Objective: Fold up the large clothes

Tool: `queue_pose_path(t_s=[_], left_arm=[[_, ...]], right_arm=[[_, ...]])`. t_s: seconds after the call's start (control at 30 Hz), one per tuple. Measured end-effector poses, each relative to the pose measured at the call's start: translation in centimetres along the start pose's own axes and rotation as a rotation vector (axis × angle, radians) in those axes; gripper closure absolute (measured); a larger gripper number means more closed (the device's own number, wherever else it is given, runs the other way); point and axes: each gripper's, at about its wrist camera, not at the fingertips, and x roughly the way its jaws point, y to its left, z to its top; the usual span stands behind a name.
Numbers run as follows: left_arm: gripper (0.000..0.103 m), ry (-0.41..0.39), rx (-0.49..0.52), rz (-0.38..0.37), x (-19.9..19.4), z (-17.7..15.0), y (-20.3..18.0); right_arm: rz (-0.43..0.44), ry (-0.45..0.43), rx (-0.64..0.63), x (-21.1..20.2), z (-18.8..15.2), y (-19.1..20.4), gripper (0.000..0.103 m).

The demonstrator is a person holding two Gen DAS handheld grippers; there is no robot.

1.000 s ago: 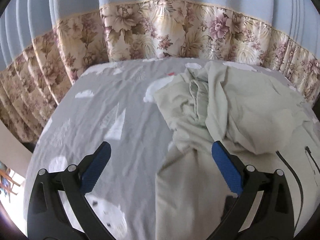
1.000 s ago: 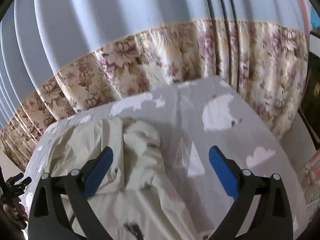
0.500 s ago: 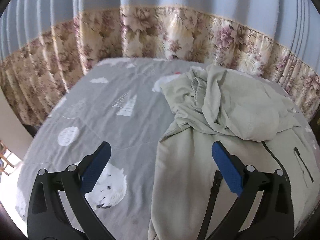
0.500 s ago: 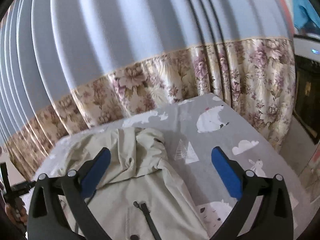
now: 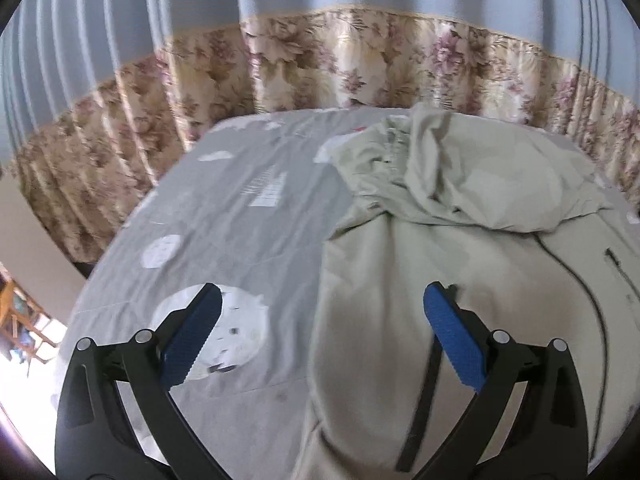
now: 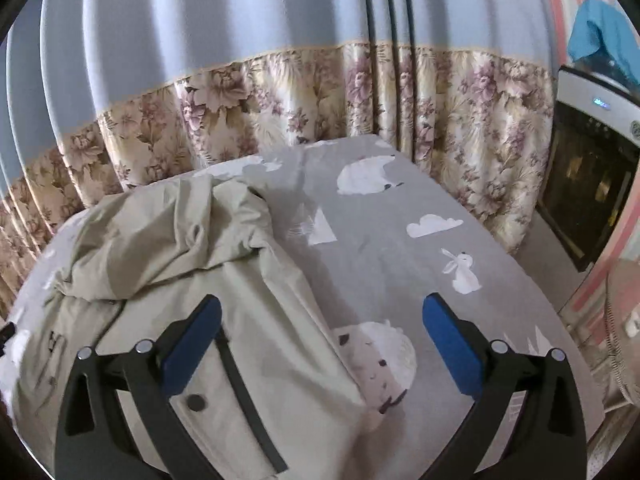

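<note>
On the bed sheet (image 5: 248,240): pale green jacket (image 5: 400,320), hood bunched, now viewed from farther back. Left hand-held gripper (image 5: 318,322) and right hand-held gripper (image 6: 320,324): both wide open, empty, withdrawn. Folding apparently unstarted.

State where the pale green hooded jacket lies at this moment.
The pale green hooded jacket lies on the grey animal-print bedsheet, left in the right wrist view, hood toward the floral curtain.

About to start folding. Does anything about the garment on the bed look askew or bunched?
Yes. The pale green zip jacket lies mostly flat on the grey animal-print bedsheet, but its far end is heaped in a crumpled fabric mound. Both grippers are open, holding nothing.
</note>
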Motion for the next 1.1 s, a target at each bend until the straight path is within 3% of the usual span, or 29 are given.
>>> queue_pose_path(t_s=[0.17,0.23,0.3,0.33,0.43,0.53,0.6,0.73,0.9,1.03,1.1], left_arm=[[0.003,0.011,-0.044,0.0,-1.3,-1.9,1.2],[0.003,0.026,-0.095,-0.038,-1.5,-3.0,2.2],[0.003,0.037,-0.121,-0.038,-1.5,-3.8,2.7],[0.003,0.057,-0.122,-0.038,-1.4,-4.3,2.8],[0.003,0.123,-0.094,-0.077,-1.1,-5.4,2.6],[0.003,0.142,-0.078,-0.147,-1.7,-6.4,1.9],[0.003,0.152,-0.056,-0.185,-2.1,-7.0,1.2],[0.005,0.204,-0.003,-0.182,-2.0,-8.2,-0.1],[0.029,0.254,-0.065,-0.235,-1.4,-8.8,0.1],[0.035,0.212,-0.057,-0.253,-1.6,-9.2,0.0],[0.035,0.202,-0.066,-0.255,-1.9,-9.4,0.1]], right_arm=[[0.005,-0.221,-0.05,-4.1,-1.6,0.1,0.002],[0.001,-0.163,-0.046,-3.4,-1.9,-0.2,0.002],[-0.047,-0.016,0.026,-1.5,-2.4,-1.2,0.002],[-0.037,0.011,0.047,-1.1,-2.8,-1.6,0.003],[-0.042,-0.037,0.009,-2.5,-4.3,-1.3,0.003],[-0.092,0.0,-0.121,-3.0,-5.4,-0.2,0.003],[-0.093,0.041,-0.139,-3.1,-6.1,-0.4,0.003],[-0.08,0.089,-0.104,-3.8,-6.8,-1.6,0.017],[-0.064,0.134,-0.072,-3.5,-7.7,-2.6,0.031],[-0.06,0.139,-0.071,-3.2,-8.3,-2.4,0.033],[-0.041,0.143,-0.064,-3.2,-8.7,-2.3,0.041]])
